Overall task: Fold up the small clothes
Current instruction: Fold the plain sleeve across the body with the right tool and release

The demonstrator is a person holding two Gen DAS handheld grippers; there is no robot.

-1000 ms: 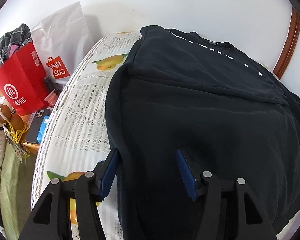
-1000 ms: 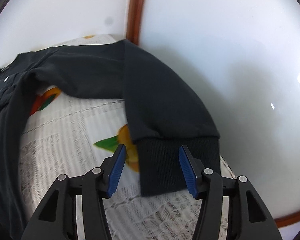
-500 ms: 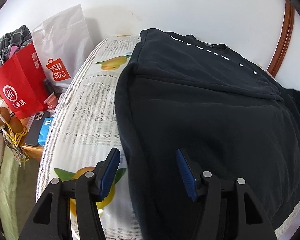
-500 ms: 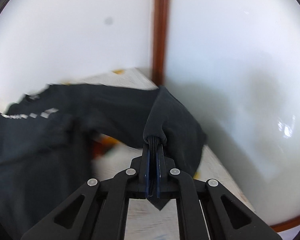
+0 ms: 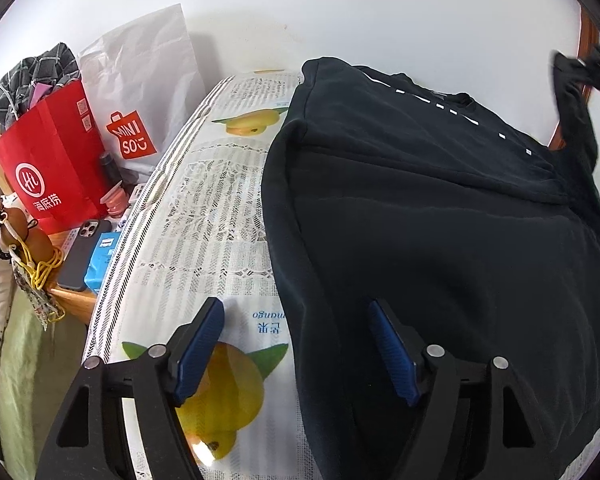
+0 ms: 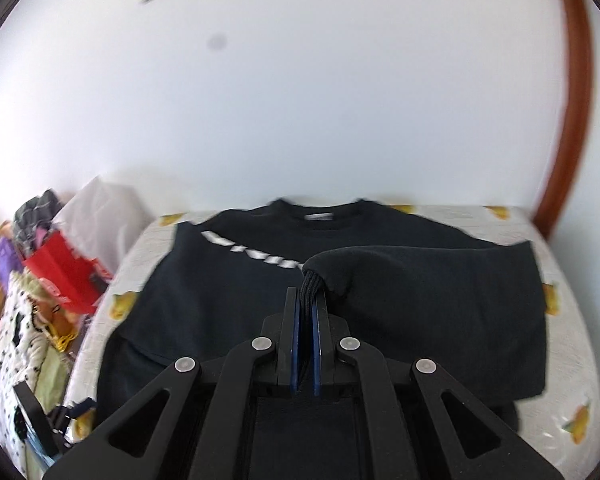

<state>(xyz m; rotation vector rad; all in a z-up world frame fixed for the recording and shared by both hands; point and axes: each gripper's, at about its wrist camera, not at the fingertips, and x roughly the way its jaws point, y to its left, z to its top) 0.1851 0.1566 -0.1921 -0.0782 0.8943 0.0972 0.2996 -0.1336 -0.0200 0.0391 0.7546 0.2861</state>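
While my right gripper [image 6: 305, 300] is clamped on the ribbed cuff [image 6: 312, 284], carrying the sleeve over the black sweatshirt [image 5: 440, 240] on the bed [image 5: 204, 216], my left gripper [image 5: 296, 344] is opening, empty; next, lay the sleeve flat across the chest.

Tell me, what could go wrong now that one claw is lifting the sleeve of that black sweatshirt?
The right gripper pinches only the ribbed cuff of the black cotton sweatshirt, so the sleeve could slip out mid-swing. The left gripper, its jaws opening, straddles the sweatshirt's side edge without pressing it, so the body may drag and wrinkle across the fruit-print table cover. If it slides left, the red paper bag and dark phone sit close by.
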